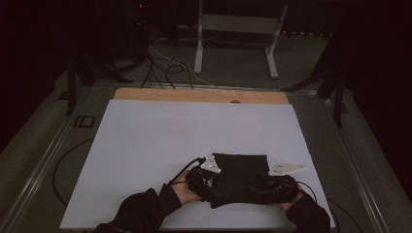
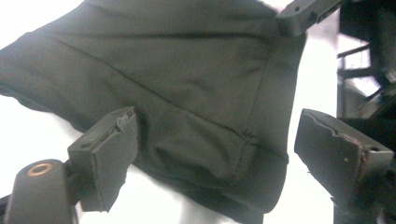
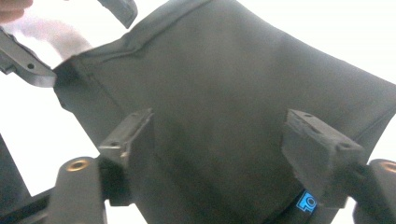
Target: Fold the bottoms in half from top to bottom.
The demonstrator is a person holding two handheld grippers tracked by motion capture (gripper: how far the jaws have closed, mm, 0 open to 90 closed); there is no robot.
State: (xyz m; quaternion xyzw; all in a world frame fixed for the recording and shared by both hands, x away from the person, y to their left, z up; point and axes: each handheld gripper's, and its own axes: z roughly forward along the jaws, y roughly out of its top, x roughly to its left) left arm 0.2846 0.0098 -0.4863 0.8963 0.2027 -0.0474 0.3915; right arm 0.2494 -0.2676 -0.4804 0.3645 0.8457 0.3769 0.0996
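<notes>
The folded black fabric garment [image 1: 241, 178] is laid at six o'clock on the white tabletop [image 1: 160, 145]; left claw [image 2: 212, 149] and right claw [image 3: 219, 154] are spread, released. Further folding may remain.

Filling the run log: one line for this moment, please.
stage: folded dark cloth lying flat on white table | left gripper: open, at cloth's left edge | right gripper: open, at its right edge
</notes>
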